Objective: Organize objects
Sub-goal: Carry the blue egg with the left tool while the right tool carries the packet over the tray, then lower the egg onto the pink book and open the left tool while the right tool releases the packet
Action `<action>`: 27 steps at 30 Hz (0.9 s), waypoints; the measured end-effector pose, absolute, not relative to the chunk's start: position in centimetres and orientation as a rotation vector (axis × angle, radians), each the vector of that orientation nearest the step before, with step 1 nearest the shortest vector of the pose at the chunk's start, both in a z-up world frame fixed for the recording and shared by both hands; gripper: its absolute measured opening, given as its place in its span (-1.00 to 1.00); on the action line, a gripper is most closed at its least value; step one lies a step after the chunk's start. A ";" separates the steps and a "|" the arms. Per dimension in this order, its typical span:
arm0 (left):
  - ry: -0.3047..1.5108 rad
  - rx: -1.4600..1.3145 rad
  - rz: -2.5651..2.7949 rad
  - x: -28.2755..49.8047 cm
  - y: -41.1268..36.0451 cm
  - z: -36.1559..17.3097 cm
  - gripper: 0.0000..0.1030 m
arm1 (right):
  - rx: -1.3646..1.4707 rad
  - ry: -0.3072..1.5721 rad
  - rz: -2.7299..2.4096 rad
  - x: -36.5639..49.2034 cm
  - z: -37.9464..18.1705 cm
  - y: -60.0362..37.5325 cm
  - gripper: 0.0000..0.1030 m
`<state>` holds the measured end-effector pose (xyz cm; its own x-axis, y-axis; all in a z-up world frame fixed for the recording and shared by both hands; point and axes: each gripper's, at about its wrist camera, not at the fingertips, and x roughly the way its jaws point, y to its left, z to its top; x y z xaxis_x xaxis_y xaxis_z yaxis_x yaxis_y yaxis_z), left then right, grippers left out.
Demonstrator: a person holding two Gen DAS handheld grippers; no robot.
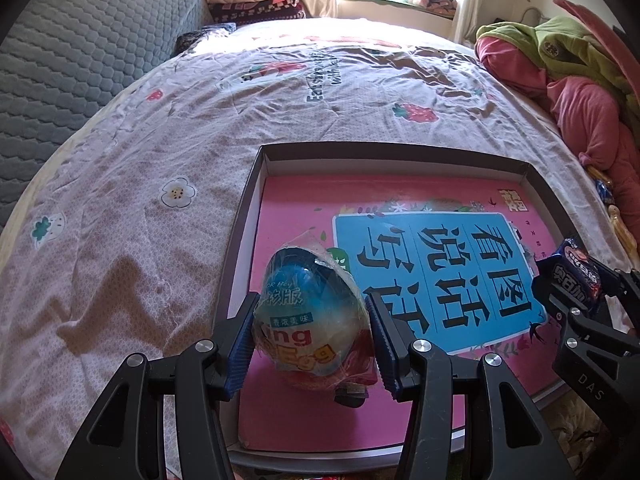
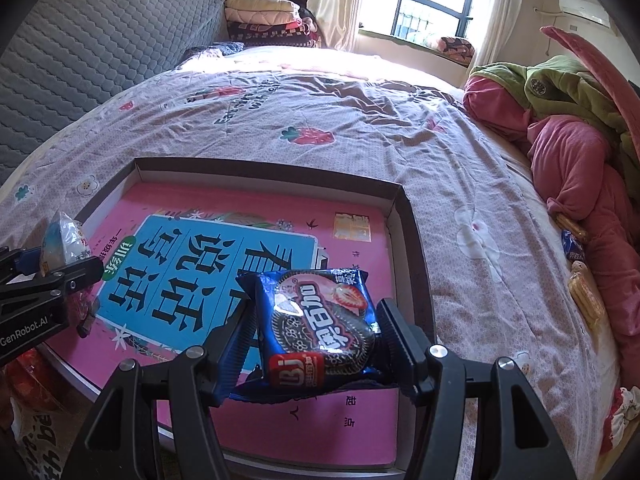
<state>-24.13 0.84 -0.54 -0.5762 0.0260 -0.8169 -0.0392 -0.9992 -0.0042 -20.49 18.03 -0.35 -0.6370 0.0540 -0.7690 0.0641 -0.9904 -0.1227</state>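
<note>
left claw (image 1: 310, 330) holds toy egg (image 1: 308, 300) | right claw (image 2: 316, 332) holds cookie pack (image 2: 320, 328) | i lower both slow into box (image 2: 412, 232), near front edge, then let go.

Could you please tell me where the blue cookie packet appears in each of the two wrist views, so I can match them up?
Left wrist view: the blue cookie packet sits at the right edge, clamped in the right gripper.
Right wrist view: it fills the lower centre, between the fingers.
Shared landmark: the pink book lying in the shallow box, with its blue title panel.
</note>
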 end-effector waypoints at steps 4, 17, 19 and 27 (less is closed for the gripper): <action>0.042 -1.425 2.758 -24.1 1.1 -0.6 0.04 | 1.366 0.205 -2.823 -20.6 -0.9 18.6 0.21; 0.113 -1.431 2.738 -24.0 1.8 -1.2 0.04 | 1.404 0.203 -2.804 -20.9 -1.6 18.8 0.21; 0.098 -1.461 2.722 -24.2 1.7 -1.7 0.02 | 1.411 0.198 -2.801 -20.9 -1.6 18.9 0.21; 0.115 -1.457 2.720 -24.1 2.0 -1.9 0.01 | 1.419 0.186 -2.793 -20.8 -1.7 19.1 0.21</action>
<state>-24.13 1.97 -1.86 -0.5536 0.0121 -0.8327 -0.0821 -0.9958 0.0401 -20.84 19.14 -1.74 -0.5914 0.0507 -0.8048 0.0564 -0.9930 -0.1040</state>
